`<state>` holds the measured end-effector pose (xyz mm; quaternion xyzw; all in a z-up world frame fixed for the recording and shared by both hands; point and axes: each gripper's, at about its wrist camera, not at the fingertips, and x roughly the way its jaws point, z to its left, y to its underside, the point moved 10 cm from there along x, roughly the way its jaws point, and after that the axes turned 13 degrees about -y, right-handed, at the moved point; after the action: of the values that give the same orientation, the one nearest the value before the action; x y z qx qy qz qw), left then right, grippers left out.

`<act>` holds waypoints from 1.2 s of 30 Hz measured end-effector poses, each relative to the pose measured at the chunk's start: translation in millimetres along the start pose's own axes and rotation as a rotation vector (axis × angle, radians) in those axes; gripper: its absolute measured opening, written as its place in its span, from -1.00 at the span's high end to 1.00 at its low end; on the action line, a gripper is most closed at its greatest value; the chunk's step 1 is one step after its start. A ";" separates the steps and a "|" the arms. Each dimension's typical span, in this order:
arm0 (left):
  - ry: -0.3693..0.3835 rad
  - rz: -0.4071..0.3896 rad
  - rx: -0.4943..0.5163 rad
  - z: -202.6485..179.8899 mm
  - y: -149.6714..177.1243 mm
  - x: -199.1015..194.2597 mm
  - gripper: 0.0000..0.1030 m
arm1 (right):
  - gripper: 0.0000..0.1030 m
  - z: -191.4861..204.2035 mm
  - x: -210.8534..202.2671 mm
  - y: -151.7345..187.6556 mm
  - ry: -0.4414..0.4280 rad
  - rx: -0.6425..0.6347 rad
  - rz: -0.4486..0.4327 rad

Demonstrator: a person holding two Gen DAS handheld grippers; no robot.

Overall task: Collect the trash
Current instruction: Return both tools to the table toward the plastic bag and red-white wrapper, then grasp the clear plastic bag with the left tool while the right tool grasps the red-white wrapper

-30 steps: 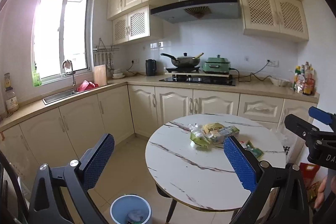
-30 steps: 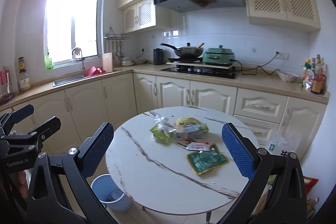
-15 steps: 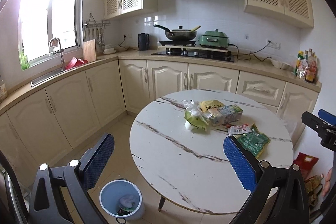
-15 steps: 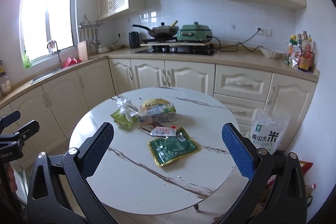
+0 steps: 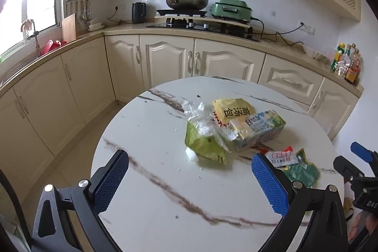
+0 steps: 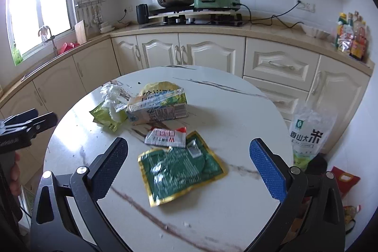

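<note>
Right wrist view, green pouch [image 6: 179, 169] between spread jaws (untouched), marble table [image 6: 236, 115].

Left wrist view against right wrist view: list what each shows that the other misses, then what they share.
Only the left wrist view shows the right gripper at its right edge.

Only the right wrist view shows the rice bag on the floor beside the table, the red bag behind it, and the left gripper at its left edge.

Both show the round table, the carton, the light green wrapper, the white sachet, the dark green pouch and the stove. Both grippers are open and empty.
</note>
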<state>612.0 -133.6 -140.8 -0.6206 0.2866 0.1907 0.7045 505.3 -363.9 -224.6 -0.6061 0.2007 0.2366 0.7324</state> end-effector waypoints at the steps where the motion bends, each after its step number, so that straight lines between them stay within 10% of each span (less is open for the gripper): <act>1: -0.004 0.006 0.015 -4.6 -8.6 13.5 -0.98 | -1.00 -3.3 8.2 -2.9 0.000 -0.002 0.007; 12: -0.060 0.154 0.135 -25.6 -52.2 157.7 -0.74 | -1.00 -28.0 73.4 -2.5 -0.032 -0.002 0.101; 15: -0.029 0.154 0.124 -28.9 -59.1 170.2 -0.46 | -1.00 -33.2 82.7 -0.8 -0.035 0.003 0.111; 19: 0.047 0.188 0.094 -27.9 -54.5 181.5 0.60 | -1.00 -33.6 90.6 0.5 -0.052 0.004 0.124; 36: 0.158 0.034 0.062 22.2 -27.6 73.6 0.73 | -0.95 4.6 135.6 26.0 -0.171 -0.187 0.367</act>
<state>689.0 -122.5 -165.3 -0.6066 0.3576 0.1440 0.6953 599.6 -341.4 -323.2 -0.6023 0.2221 0.4340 0.6321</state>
